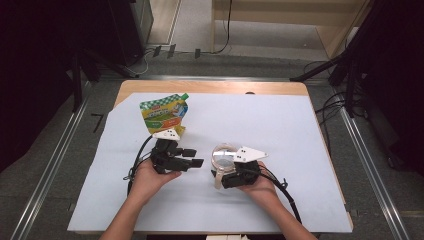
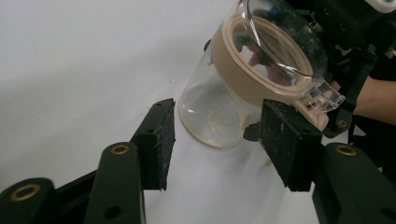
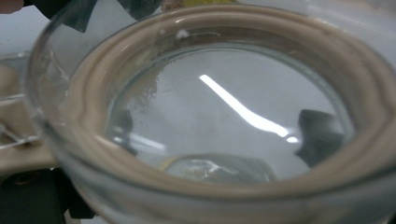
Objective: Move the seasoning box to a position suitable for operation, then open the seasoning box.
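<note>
A clear glass jar (image 1: 224, 154) with a beige seal ring and a hinged clear lid stands tilted on the white table cover. My right gripper (image 1: 223, 168) is shut on it from the near side. In the right gripper view the jar's lid (image 3: 219, 116) is very close, and a dark jaw shape shows through the glass. My left gripper (image 1: 194, 157) is open just left of the jar. In the left gripper view the jar (image 2: 243, 88) lies beyond the two spread fingers (image 2: 156, 135), apart from them. A green and yellow drink pouch (image 1: 164, 112) stands behind the left gripper.
The white cover (image 1: 280, 130) spreads over a wooden table (image 1: 215, 87) whose far edge shows. Cables trail from both grippers toward the near edge. Dark stands and floor rails flank the table.
</note>
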Motion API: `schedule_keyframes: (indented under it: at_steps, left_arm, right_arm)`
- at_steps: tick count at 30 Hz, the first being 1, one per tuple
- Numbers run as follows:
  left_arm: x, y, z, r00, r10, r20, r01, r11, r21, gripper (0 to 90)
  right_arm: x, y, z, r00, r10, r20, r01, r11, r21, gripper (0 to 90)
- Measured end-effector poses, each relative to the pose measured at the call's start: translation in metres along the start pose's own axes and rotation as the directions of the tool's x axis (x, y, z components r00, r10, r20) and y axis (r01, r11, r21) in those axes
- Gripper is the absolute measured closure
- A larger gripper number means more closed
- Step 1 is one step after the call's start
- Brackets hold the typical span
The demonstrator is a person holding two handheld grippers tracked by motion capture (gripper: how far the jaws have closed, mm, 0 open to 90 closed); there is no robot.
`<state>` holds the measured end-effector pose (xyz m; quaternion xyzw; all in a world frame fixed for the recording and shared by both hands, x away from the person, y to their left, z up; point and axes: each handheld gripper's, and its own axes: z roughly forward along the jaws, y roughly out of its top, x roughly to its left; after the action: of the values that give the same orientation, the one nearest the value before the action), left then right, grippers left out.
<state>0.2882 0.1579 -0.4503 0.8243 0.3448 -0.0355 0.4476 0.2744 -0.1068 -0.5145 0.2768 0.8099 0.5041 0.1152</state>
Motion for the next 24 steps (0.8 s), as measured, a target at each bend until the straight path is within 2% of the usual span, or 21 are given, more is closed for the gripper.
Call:
schedule_keyframes:
  at_steps: [3,9,11,13,15,20,24]
  left_arm:
    - [-0.002,0.001,-0.001,0.9999,0.011,-0.004,-0.011,0.9999,-0.003,49.4]
    - [-0.002,0.0,-0.003,0.9989,0.039,-0.027,-0.039,0.9992,-0.006,53.9]
    - [-0.003,0.0,-0.003,0.999,0.037,-0.025,-0.037,0.9993,-0.01,55.1]
    - [-0.005,0.0,-0.003,0.9988,0.044,-0.022,-0.045,0.9989,-0.012,56.7]
    - [-0.007,0.0,-0.001,0.9986,0.05,-0.019,-0.05,0.9988,-0.003,57.9]
    - [-0.012,0.0,0.002,0.9974,0.07,-0.014,-0.07,0.9974,0.02,61.6]
    - [-0.013,0.001,0.006,0.9976,0.069,0.01,-0.069,0.9972,0.027,66.1]
  right_arm:
    - [0.0,0.002,-0.003,0.9998,0.0,0.019,0.0,1.0,0.003,7.7]
    - [0.003,0.003,-0.015,0.9996,-0.019,0.023,0.017,0.996,0.09,10.7]
    - [0.005,0.002,-0.023,0.9983,-0.05,0.03,0.046,0.993,0.109,11.4]
    - [0.005,-0.001,-0.029,0.9982,-0.056,0.024,0.053,0.992,0.118,11.6]
    - [0.005,-0.003,-0.034,0.9989,-0.043,0.018,0.04,0.991,0.124,11.8]
    - [0.003,-0.005,-0.041,0.9982,-0.06,0.008,0.058,0.988,0.144,11.8]
    - [-0.001,-0.009,-0.049,0.9979,-0.063,-0.012,0.064,0.986,0.154,11.8]
